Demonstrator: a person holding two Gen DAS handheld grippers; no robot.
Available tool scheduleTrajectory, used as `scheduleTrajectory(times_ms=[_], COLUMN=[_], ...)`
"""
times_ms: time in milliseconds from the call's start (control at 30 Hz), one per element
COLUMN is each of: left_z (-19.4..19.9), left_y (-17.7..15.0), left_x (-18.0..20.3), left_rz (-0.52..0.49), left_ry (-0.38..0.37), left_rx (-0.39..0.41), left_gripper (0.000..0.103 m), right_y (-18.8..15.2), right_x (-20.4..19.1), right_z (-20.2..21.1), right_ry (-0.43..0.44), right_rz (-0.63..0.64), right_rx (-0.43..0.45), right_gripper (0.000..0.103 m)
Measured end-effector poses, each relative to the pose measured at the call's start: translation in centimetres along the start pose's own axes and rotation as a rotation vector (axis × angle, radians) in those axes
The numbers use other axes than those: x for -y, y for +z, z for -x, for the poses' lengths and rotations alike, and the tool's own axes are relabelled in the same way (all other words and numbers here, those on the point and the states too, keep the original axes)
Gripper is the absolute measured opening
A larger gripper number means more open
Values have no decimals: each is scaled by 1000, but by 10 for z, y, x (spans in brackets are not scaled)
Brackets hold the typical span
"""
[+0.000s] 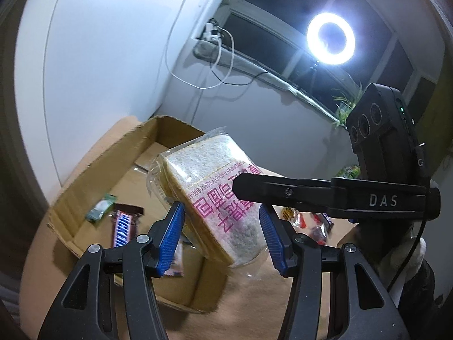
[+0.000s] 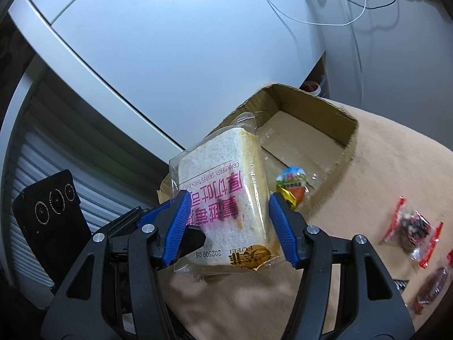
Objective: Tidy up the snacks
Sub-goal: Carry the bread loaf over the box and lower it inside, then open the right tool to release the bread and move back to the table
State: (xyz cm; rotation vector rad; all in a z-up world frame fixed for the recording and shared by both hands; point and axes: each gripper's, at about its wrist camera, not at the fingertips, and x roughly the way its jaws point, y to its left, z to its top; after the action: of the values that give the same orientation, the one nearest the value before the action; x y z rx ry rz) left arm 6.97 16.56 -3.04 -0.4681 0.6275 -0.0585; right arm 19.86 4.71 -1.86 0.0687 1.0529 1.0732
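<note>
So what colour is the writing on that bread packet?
Pink on the bread packet, plus a gold logo at one end; clearest in the right wrist view.

Packaged toast bread held above an open cardboard box

The left gripper (image 1: 220, 235) and right gripper (image 1: 240, 184) both clamp the toast bread packet (image 1: 209, 192); a Snickers bar (image 1: 124, 226) lies in the cardboard box (image 1: 93, 170).

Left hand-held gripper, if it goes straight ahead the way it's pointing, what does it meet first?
The left hand-held gripper already grips the bagged toast bread; beyond that, probably the open cardboard box, though depth is unclear.
</note>
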Motion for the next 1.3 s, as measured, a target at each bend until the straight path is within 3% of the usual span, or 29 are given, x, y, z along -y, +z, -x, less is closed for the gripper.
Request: scheduleTrajectory(times_ms=[600, 767, 1300], left_z=[-5, -6, 2], left_y=[7, 7, 5], left_x=[-23, -24, -18], left_rz=[19, 11, -2], left_ry=[80, 122, 131], left_rx=[0, 0, 15], left_gripper=[53, 53, 53], right_y=[23, 27, 20], right_x=[-7, -8, -3], right_z=[-40, -38, -5], right_ry=[-7, -70, -158], right_rz=[19, 23, 12], right_rx=[-42, -3, 77], right_gripper=[61, 83, 83])
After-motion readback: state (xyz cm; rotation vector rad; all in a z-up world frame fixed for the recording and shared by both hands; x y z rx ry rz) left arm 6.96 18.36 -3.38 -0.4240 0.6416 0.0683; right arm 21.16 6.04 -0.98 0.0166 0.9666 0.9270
